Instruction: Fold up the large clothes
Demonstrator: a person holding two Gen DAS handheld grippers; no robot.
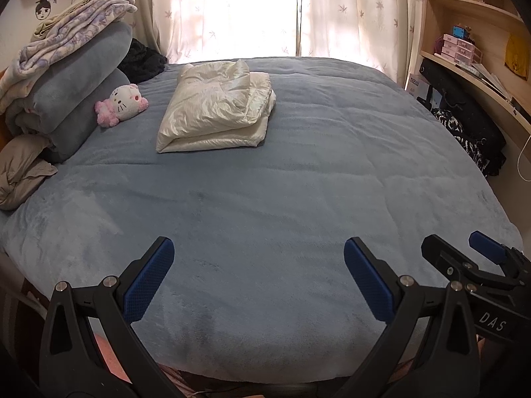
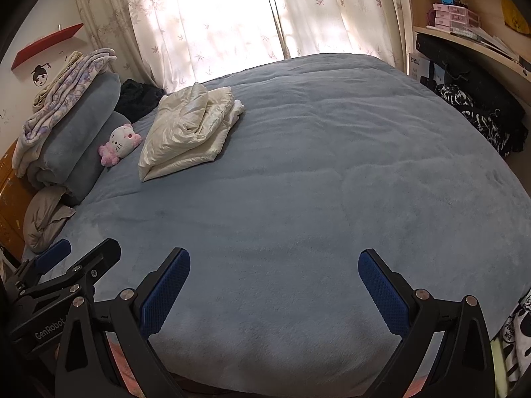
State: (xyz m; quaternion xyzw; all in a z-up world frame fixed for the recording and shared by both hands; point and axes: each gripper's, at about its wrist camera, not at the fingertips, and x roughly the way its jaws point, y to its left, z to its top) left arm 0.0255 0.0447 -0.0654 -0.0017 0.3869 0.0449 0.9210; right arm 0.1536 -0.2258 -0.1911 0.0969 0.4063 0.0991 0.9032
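Grippers idle at near edge of bed (image 1: 265, 199): left gripper (image 1: 259, 278) and right gripper (image 2: 273, 287) both spread wide, holding nothing. Cream garment (image 1: 215, 109) lies folded into a puffy rectangle, far ahead and to the left of both tools, beside plush toy (image 1: 121, 101). Judged: fold looks complete, or a next item is due; next move calls for a long forward reach. Only right wrist view shows black-and-white printed cloth (image 2: 512, 335) hanging just right of the right gripper.
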